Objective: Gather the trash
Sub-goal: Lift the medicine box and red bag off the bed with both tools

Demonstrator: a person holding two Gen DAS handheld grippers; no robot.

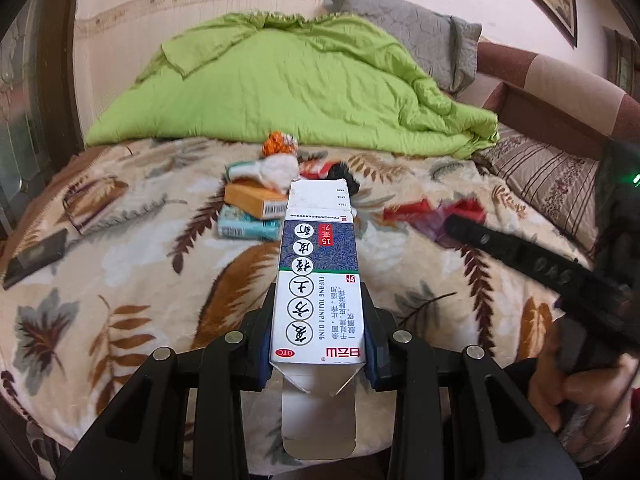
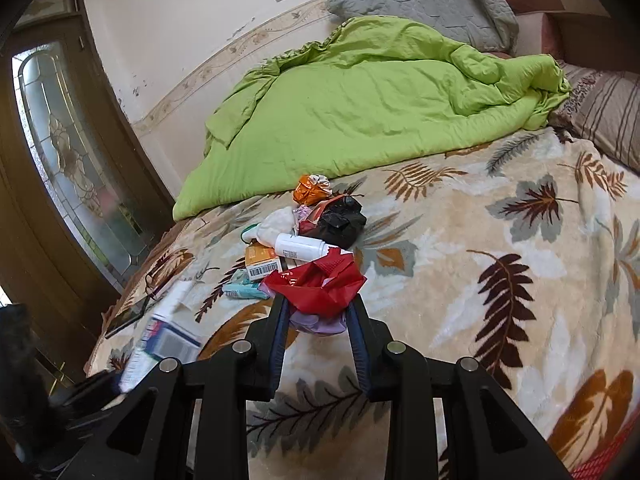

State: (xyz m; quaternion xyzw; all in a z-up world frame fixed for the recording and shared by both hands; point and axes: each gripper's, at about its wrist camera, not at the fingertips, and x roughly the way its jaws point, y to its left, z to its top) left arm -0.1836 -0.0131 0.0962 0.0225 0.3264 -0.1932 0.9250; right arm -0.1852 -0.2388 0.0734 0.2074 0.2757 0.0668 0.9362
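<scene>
My left gripper [image 1: 318, 300] is shut on a long white and blue medicine carton [image 1: 318, 276], held lengthwise above the bed with its flaps open at both ends. My right gripper [image 2: 318, 304] is shut on a crumpled red plastic bag [image 2: 320, 280] with a bit of purple wrapper under it. That bag [image 1: 436, 212] and the right gripper's black finger [image 1: 520, 252] show at the right of the left wrist view. The carton [image 2: 160, 340] appears blurred at the lower left of the right wrist view. A trash pile lies beyond: orange box [image 2: 262, 260], white bottle [image 2: 300, 248], teal pack [image 2: 244, 290], black bag [image 2: 340, 220], orange wrapper [image 2: 308, 190].
A leaf-patterned blanket [image 2: 480, 280] covers the bed. A green quilt [image 2: 360, 112] and a grey pillow [image 2: 432, 4] lie at the far side by the wall. A dark phone [image 2: 128, 316] rests near the bed's left edge. A wooden glass door [image 2: 60, 160] stands left. A hand [image 1: 560, 392] grips the right tool.
</scene>
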